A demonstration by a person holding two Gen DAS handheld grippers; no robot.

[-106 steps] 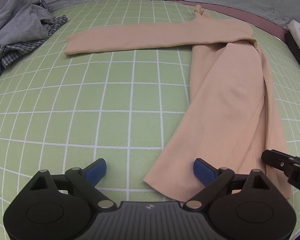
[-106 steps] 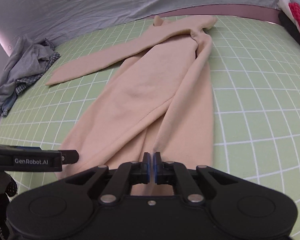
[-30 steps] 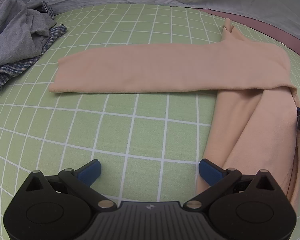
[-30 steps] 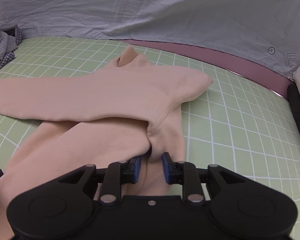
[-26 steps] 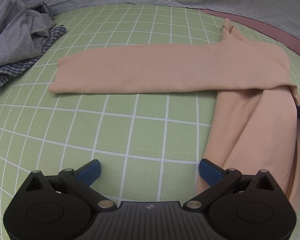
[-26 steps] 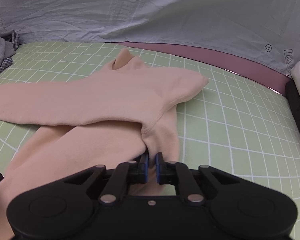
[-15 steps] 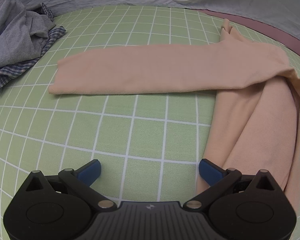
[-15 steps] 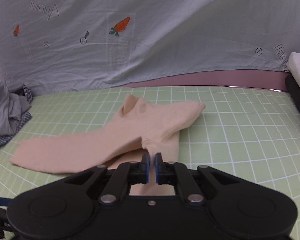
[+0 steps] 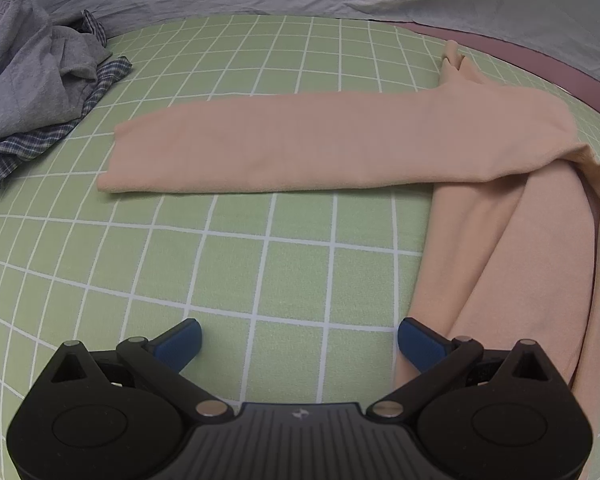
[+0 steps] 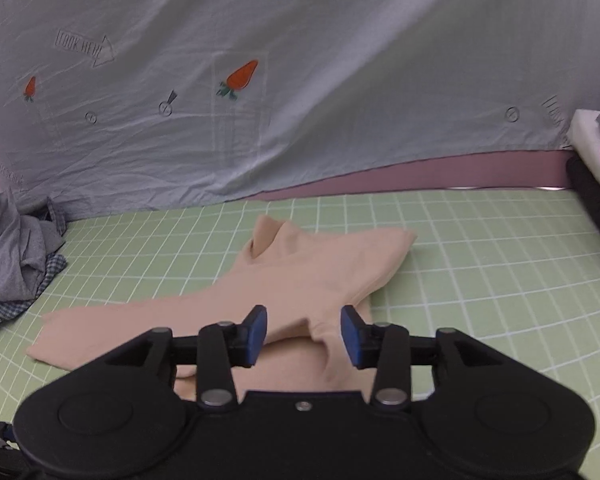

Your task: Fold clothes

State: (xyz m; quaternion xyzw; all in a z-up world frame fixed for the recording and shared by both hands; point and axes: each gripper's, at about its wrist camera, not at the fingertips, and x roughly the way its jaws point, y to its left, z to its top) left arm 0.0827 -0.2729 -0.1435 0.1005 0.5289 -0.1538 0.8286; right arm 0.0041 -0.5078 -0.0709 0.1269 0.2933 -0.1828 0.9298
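Peach garment [image 9: 380,148] spread on the green gridded tabletop [image 9: 260,260], one sleeve laid out sideways; left claw [image 9: 298,340] wide open over bare grid beside the garment's edge, holding nothing; right claw [image 10: 303,334] opening above the garment, pads off the cloth; grey clothes pile [image 9: 32,84] well apart.

A garment [image 9: 340,148] lies on the mat [image 9: 260,264], its sleeve stretching left toward a clothes pile [image 9: 36,92] at the left edge.

The peach garment [image 9: 500,240] runs off the frame's right edge (its hem unseen).
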